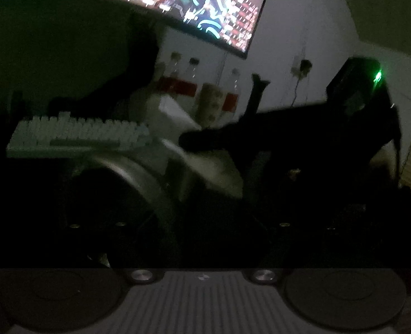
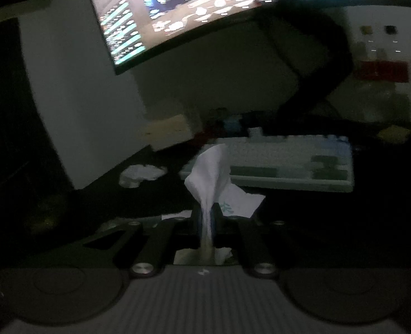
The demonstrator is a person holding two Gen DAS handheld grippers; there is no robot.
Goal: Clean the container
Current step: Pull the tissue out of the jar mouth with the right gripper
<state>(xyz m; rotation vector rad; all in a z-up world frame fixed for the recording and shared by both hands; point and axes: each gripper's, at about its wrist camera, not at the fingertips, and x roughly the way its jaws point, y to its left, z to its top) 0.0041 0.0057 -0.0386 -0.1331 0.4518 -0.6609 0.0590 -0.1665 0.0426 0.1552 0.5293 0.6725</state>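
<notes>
Two grippers: our right gripper (image 2: 206,217) pinches the white tissue (image 2: 209,175); left jaws stand apart around the round grey metal container (image 1: 138,178); we wipe gently inside.

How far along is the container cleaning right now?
Done: right gripper has pinched a white tissue. In hand: the left wrist view shows a round metal container close in front, too dark to tell if held. Left: wiping it; none is visible yet.

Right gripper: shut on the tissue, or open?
Shut: the right gripper pinches the white tissue into a narrow twist between its closed fingers.
</notes>
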